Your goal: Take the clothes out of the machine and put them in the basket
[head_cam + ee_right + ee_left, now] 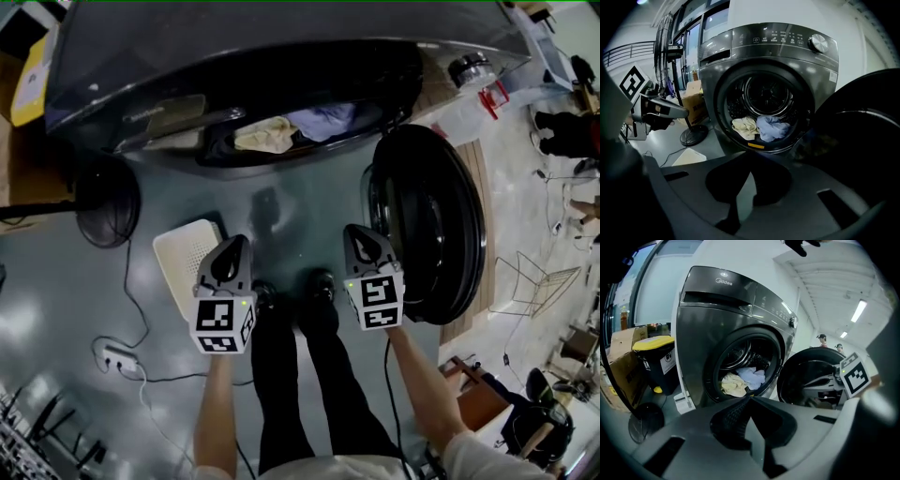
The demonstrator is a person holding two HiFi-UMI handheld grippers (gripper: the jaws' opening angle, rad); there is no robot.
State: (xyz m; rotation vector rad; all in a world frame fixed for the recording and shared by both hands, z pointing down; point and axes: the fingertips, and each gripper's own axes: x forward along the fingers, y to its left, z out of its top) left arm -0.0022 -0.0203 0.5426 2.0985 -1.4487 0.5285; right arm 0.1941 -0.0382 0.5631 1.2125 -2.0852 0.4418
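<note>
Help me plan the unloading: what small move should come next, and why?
Probably reach the right gripper toward the blue garment, opening its fingers on the way. The door stands open, the garment lies at the front of the drum, and that gripper is shut, empty and short of it.

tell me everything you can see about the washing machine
The washing machine is a dark grey, glossy front-loader, standing upright on the grey floor. Its top panel carries a row of small symbols and a silver dial at the right end. The round, dark door is swung wide open to the right of the opening. In the perforated metal drum lie a pale yellow cloth and a light blue cloth, touching each other.
</note>
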